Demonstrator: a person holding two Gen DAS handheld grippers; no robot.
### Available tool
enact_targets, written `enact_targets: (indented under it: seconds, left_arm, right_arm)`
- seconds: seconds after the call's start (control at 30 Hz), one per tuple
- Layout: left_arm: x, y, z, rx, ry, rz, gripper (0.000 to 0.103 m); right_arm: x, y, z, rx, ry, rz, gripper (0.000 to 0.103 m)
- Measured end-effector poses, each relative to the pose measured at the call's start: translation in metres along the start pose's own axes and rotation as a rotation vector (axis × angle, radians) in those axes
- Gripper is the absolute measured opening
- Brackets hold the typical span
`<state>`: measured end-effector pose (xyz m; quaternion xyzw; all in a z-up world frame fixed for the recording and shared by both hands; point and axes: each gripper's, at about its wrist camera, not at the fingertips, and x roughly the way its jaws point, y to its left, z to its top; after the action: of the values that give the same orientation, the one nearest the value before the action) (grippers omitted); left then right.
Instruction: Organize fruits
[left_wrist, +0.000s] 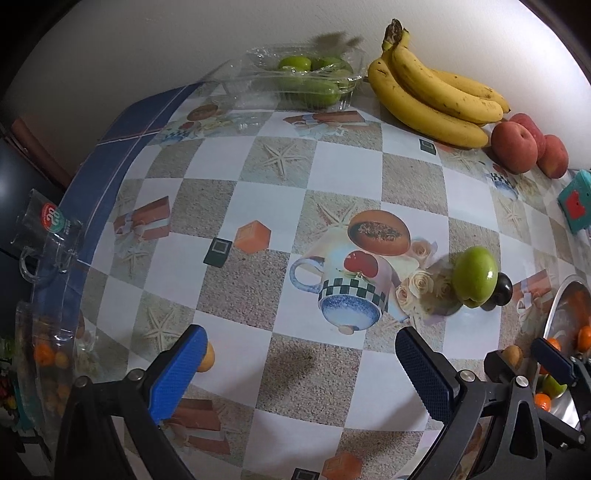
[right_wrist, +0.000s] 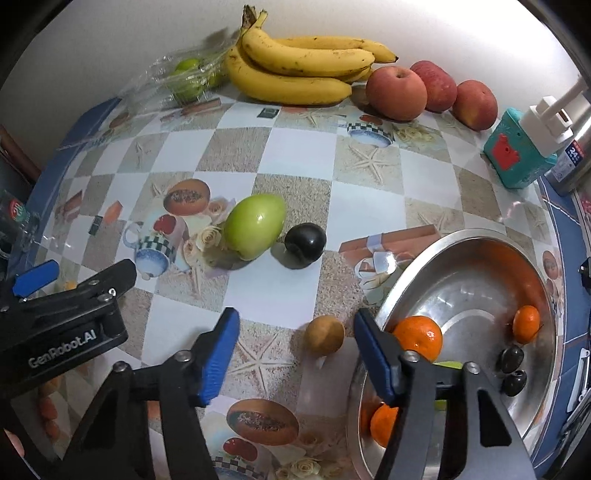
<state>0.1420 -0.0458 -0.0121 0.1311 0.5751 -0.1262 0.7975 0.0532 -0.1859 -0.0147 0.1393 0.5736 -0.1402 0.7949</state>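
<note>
A green fruit (right_wrist: 255, 225) lies on the patterned table, touching a dark plum (right_wrist: 305, 242). A small brown fruit (right_wrist: 324, 334) lies between the fingers of my right gripper (right_wrist: 293, 350), which is open around it just above the table. A steel bowl (right_wrist: 480, 243) at the right holds tangerines (right_wrist: 419, 336) and dark plums. My left gripper (left_wrist: 299, 358) is open and empty over the table; the green fruit (left_wrist: 474, 276) lies ahead to its right.
Bananas (right_wrist: 295, 62), red apples (right_wrist: 397, 92) and a clear box of green fruits (left_wrist: 306, 75) line the wall. A teal box (right_wrist: 517, 151) and a bottle stand at the right. A glass mug (left_wrist: 44, 232) and a clear container stand at the left edge.
</note>
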Motion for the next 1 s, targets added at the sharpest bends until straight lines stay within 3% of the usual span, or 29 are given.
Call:
enact_targets:
  seconds: [0.83, 1.0]
  left_arm:
    - [-0.002, 0.000, 0.001, 0.002, -0.006, -0.005, 0.103]
    - [-0.001, -0.001, 0.000, 0.002, -0.002, -0.004, 0.103]
  right_arm:
    - [0.016, 0.016, -0.006, -0.102, 0.033, -0.190, 0.026]
    - [0.013, 0.019, -0.009, -0.107, 0.030, -0.193, 0.026]
